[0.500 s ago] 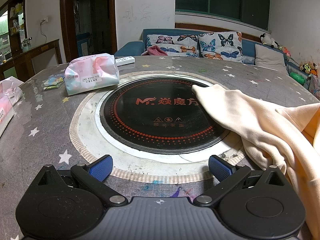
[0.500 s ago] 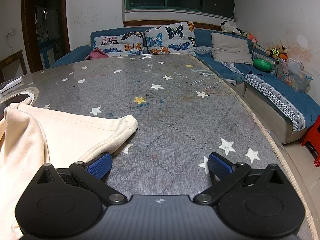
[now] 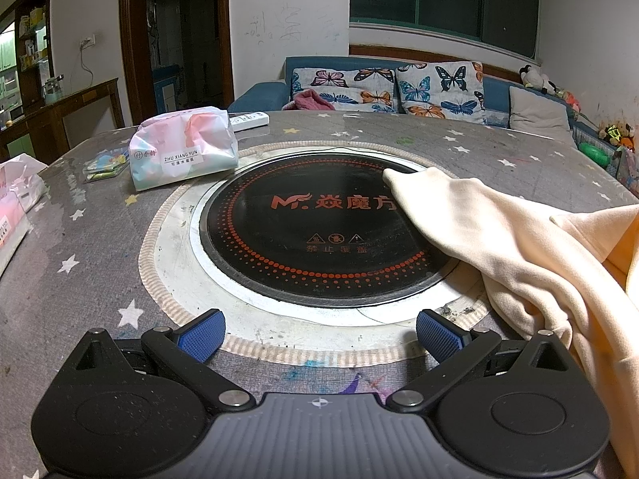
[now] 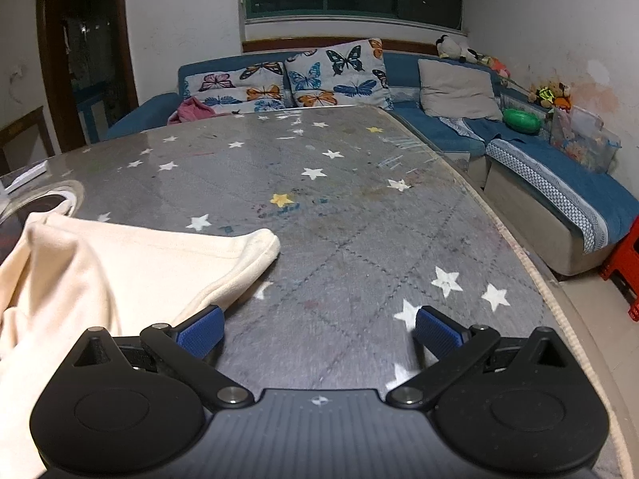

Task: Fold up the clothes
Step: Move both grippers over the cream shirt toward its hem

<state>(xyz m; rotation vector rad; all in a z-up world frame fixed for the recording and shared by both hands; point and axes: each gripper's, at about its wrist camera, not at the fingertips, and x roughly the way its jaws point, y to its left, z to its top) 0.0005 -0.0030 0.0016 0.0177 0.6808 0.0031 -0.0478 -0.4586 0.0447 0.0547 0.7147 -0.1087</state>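
Note:
A cream garment lies crumpled on the star-patterned table, one sleeve reaching over the black round hotplate. In the left wrist view my left gripper hovers open over the plate's near rim, nothing between its blue pads, the cloth just right of it. In the right wrist view the same garment spreads at the left, its folded corner ending mid-table. My right gripper stands open over bare tablecloth, its left pad close to the cloth's hem.
A pink-and-white tissue pack and a remote sit beyond the hotplate; another pack lies at the left edge. The table's curved edge runs along the right, with a blue sofa and red stool past it.
Both views have shifted only slightly; in the right wrist view the garment sits marginally further left and the table a little lower. Both grippers stay open.

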